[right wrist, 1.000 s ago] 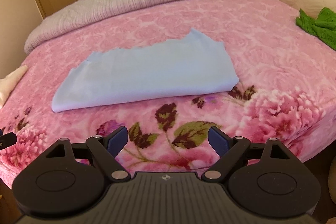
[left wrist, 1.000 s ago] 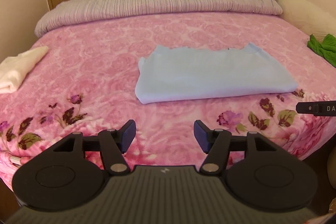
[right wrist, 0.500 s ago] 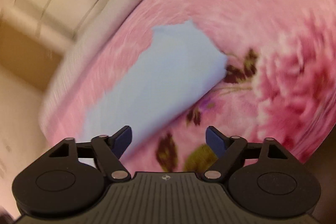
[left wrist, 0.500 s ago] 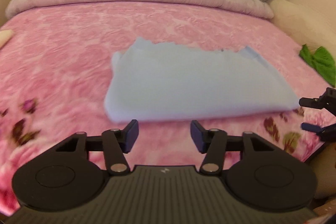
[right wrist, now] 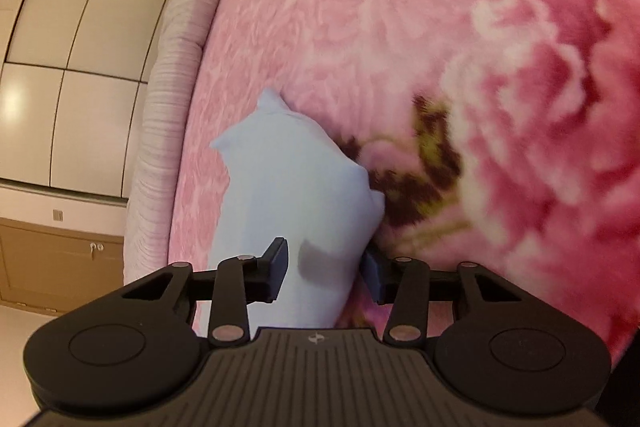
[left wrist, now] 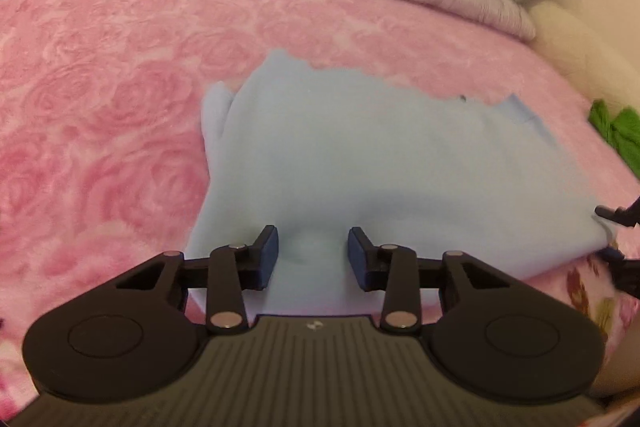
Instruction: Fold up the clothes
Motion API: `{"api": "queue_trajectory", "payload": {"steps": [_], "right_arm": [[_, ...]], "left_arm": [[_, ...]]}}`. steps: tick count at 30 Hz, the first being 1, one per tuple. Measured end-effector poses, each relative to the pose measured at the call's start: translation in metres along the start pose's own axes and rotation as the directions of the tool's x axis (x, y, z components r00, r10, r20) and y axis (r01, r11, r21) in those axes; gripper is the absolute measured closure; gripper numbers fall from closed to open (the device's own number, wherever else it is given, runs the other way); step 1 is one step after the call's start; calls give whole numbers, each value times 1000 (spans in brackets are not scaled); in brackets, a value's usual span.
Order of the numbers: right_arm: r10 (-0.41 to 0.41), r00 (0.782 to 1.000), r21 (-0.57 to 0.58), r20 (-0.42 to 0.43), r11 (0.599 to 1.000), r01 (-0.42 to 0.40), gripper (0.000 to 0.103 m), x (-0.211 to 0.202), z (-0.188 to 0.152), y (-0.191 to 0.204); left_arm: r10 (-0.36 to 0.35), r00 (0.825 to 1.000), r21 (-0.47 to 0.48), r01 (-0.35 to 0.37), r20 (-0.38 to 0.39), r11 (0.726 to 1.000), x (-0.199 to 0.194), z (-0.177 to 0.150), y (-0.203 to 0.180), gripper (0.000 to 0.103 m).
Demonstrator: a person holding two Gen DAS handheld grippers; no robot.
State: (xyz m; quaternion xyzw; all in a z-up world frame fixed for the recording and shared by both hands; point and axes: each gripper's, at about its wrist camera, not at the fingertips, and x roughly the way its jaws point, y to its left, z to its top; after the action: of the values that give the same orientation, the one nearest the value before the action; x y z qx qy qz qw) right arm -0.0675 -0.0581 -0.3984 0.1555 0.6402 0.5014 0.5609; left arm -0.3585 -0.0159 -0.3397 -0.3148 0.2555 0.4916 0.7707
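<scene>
no writing legible; both grippers' fingers, just closing, straddle the blue cloth (left wrist: 380, 155) near edge at 6 o'clock, grip unclear; bare pink bed (left wrist: 100, 87) toward 9

pale blue folded garment (left wrist: 384, 163), lying on bed

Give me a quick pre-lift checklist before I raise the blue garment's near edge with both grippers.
1. Left gripper astride the light blue garment, jaws just been closing: ok.
2. Left pads pressing cloth: not ok, gaps show.
3. Right gripper astride the garment's corner, jaws just been closing: ok.
4. Right pads clamped: cannot tell.
5. Pink blanket caught in either grip: cannot tell.
6. Green cloth apart from the garment: ok.
</scene>
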Motion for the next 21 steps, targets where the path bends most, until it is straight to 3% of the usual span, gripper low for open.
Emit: {"api": "queue_trajectory", "payload": {"steps": [1, 4, 5, 6, 7, 9, 11, 13, 16, 18, 20, 21], "right_arm": [[-23, 1000, -25, 7, 999, 23, 83, 3, 0, 3], [-106, 992, -228, 73, 966, 120, 89, 4, -9, 33], [-120, 986, -340, 118, 928, 153, 90, 3, -18, 50], [-108, 979, -493, 173, 851, 181, 90, 1, -36, 72], [-84, 970, -634, 226, 744, 212, 91, -2, -56, 94], [-5, 954, -840, 301, 471, 268, 92, -4, -99, 134], [83, 954, -949, 289, 159, 274, 92, 2, -156, 156], [125, 969, -973, 215, -61, 224, 92, 9, -203, 162], [92, 993, -947, 78, -304, 102, 92, 25, -264, 151], [22, 1000, -924, 14, -382, 21, 92, 38, -290, 139], [-64, 998, -904, -11, -427, -37, 81, 49, -308, 126], [-60, 998, -893, -2, -449, -29, 75, 51, -314, 121]], "left_arm": [[-4, 1000, -5, 4, -4, 1000, 0, 2, 1, 69], [-28, 1000, -35, 28, -12, 999, -3, 7, 6, 70], [-43, 999, -57, 42, -8, 998, -6, 9, 11, 70], [-56, 998, -82, 56, -4, 995, -10, 10, 16, 71], [-70, 998, -106, 70, 1, 992, -12, 11, 21, 71], [-101, 995, -153, 102, 13, 983, -19, 11, 31, 71], [-133, 991, -203, 136, 29, 970, -27, 8, 41, 71], [-157, 987, -250, 162, 41, 955, -33, 5, 51, 71], [-186, 981, -310, 194, 55, 931, -40, -1, 63, 71], [-206, 977, -346, 215, 62, 913, -43, -6, 70, 71], [-221, 973, -371, 230, 68, 900, -46, -10, 76, 71], [-227, 971, -379, 237, 71, 894, -48, -11, 78, 71]]}}
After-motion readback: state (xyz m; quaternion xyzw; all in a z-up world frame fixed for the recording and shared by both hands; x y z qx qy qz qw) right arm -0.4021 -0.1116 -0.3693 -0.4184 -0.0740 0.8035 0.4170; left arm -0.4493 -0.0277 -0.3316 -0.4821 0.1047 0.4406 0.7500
